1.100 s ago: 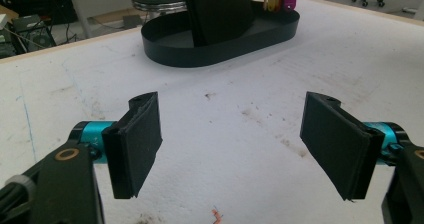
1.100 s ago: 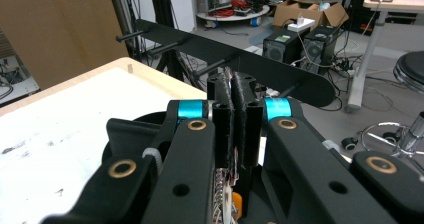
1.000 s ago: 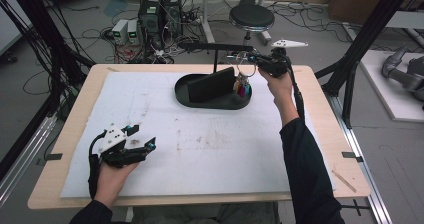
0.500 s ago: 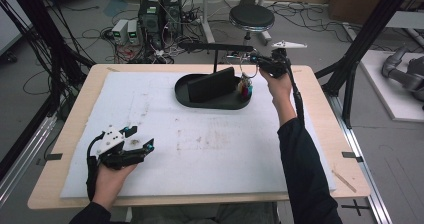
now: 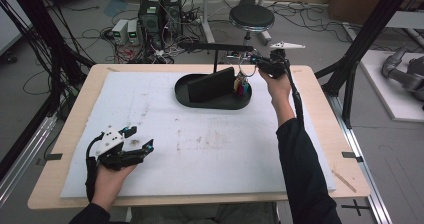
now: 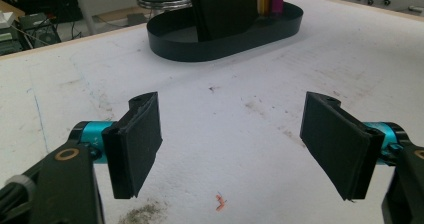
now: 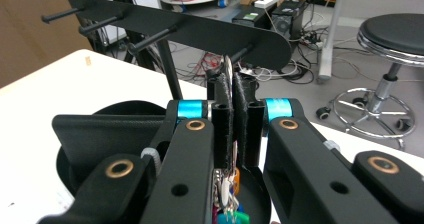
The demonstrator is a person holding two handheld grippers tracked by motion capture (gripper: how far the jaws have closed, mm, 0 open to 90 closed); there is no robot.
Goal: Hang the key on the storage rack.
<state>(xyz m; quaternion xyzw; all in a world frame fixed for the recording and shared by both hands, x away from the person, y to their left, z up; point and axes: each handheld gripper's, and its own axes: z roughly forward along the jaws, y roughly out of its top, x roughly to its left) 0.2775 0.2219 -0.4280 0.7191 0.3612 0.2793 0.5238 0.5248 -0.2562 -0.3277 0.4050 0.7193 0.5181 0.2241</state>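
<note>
My right gripper (image 5: 252,60) (image 7: 232,91) is raised over the far right of the table, shut on the metal ring (image 7: 227,66) of a bunch of keys. Its coloured tags (image 5: 242,85) (image 7: 229,206) dangle over the right end of a black oval tray (image 5: 212,103) (image 6: 225,41). The ring is close to the rightmost peg (image 7: 243,51) of a black rack bar (image 5: 216,47) (image 7: 200,31) standing behind the tray. My left gripper (image 5: 141,137) (image 6: 232,139) rests on the white mat at the front left, open, nothing between its pads.
A black upright block (image 5: 210,85) stands in the tray. Beyond the table's far edge are a round stool (image 5: 251,16), floor cables and electronics boxes (image 5: 150,19). Black frame posts flank the table at both sides.
The right gripper has shifted slightly right and up by the rack bar with the keys still in it. The left gripper has stayed in place.
</note>
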